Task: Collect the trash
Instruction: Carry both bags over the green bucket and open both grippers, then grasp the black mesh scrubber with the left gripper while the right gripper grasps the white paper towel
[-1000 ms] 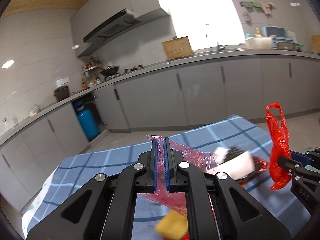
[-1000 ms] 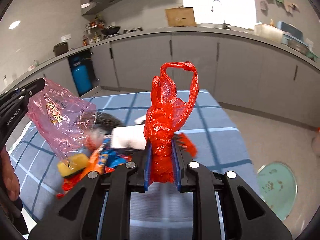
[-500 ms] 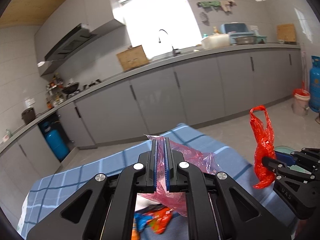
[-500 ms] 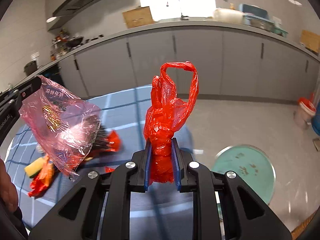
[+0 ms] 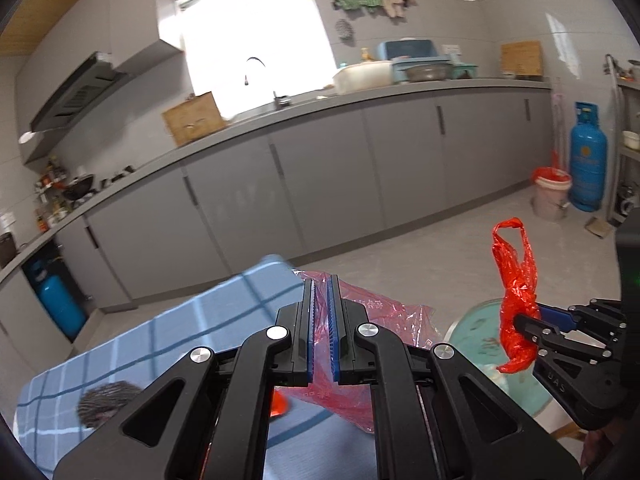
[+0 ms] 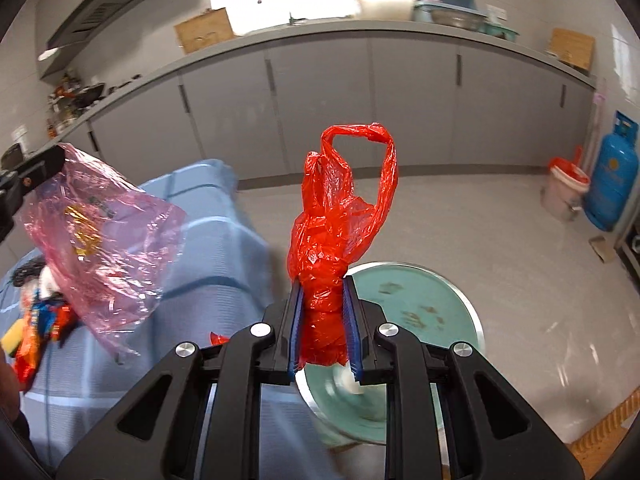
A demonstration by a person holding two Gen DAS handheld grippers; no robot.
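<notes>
Left wrist view: left gripper (image 5: 321, 328) pinched a pink bag (image 5: 360, 360) beyond the blue checked tablecloth's (image 5: 168, 332) far corner. Right wrist view: right gripper (image 6: 325, 326) clamped a bunched red bag (image 6: 340, 224) above a green bin lid (image 6: 424, 304).

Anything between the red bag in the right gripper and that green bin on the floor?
Nothing visible. The red bag, clamped in the right gripper, hangs over the open green bin, with only air between.

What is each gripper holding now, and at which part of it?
The left gripper pinches the pink bag by its top edge. The right gripper clamps the red bag around its bunched lower part.
</notes>
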